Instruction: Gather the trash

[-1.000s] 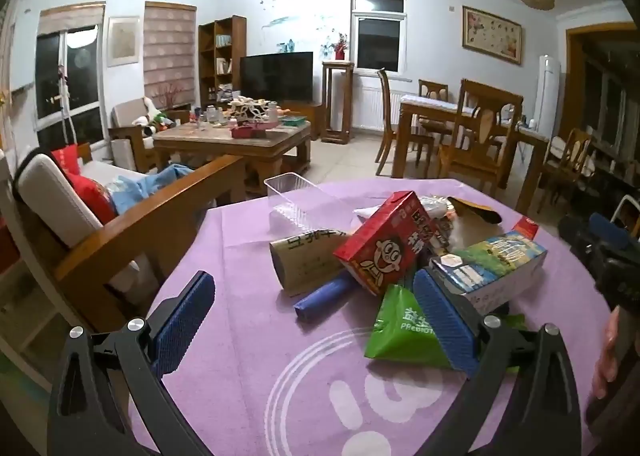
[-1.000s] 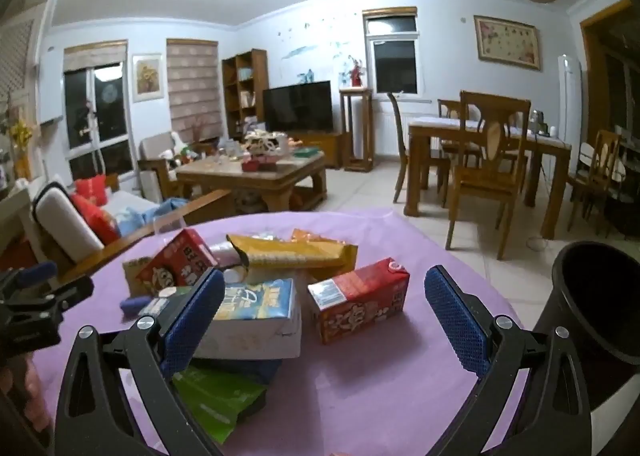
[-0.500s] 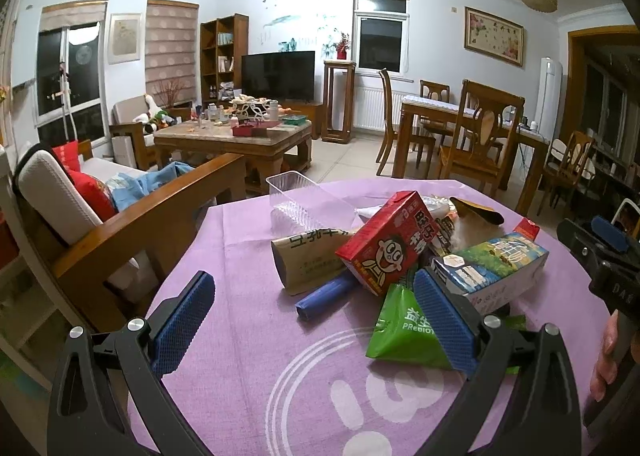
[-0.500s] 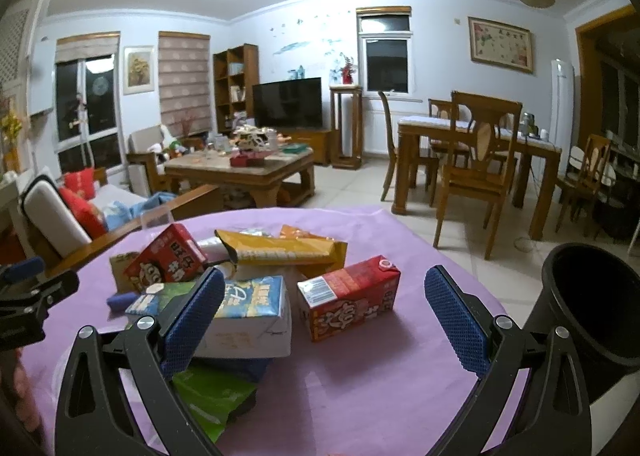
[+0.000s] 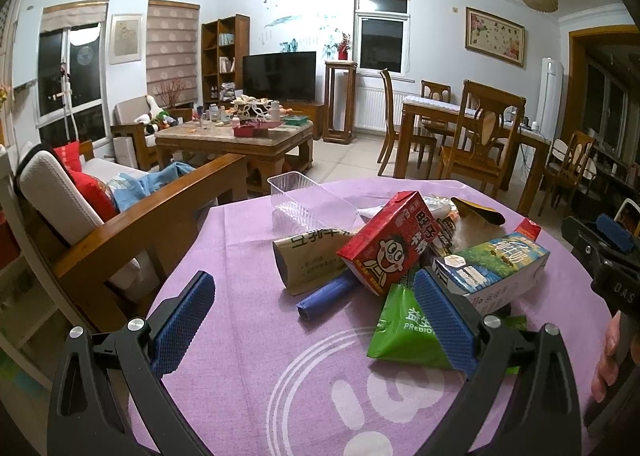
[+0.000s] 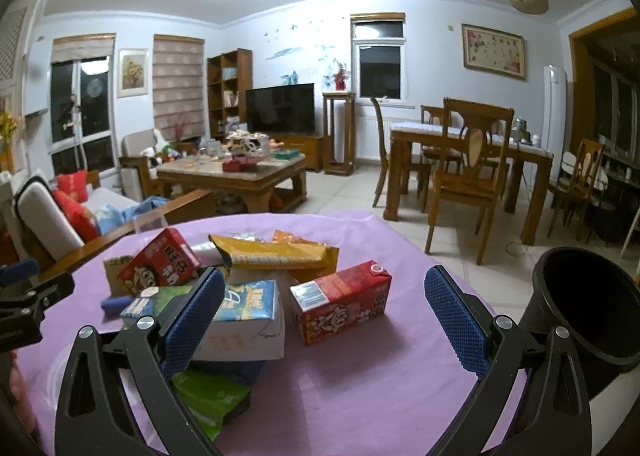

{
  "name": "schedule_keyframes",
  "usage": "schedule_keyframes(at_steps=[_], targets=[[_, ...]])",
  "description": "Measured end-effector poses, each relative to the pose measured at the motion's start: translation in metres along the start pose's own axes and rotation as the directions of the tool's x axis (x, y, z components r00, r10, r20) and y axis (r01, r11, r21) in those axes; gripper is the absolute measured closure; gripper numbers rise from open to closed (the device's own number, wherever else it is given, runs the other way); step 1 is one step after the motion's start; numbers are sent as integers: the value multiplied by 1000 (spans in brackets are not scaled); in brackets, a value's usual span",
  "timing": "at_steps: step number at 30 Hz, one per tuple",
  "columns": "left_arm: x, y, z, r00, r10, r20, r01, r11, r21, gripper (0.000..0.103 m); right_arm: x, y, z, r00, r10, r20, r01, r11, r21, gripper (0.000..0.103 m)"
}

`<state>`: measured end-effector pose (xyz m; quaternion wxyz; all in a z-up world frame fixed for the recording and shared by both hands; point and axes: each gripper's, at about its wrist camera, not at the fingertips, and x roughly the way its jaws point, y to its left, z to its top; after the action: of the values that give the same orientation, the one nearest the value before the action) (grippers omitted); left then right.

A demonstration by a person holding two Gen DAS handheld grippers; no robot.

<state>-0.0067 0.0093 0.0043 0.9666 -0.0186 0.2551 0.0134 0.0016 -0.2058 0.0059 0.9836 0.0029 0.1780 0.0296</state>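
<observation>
Tongs both wide, empty: left tongs [image 5: 316,318], right tongs [image 6: 324,318]; right edged closer toward red carton [image 6: 340,308]; pile unmoved.

Your left gripper [image 5: 314,316] hung wide open over the purple tablecloth [image 5: 248,356], its right pad just before the green pouch [image 5: 400,330] and the red carton [image 5: 390,242].
</observation>
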Motion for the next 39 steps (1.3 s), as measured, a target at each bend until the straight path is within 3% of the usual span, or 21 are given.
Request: schedule_keyframes(at_steps=[39], targets=[[1, -1, -1, 1000, -1, 1, 1, 1000, 3, 4, -2, 0, 1, 1000, -2, 4, 1, 1000, 12, 4]])
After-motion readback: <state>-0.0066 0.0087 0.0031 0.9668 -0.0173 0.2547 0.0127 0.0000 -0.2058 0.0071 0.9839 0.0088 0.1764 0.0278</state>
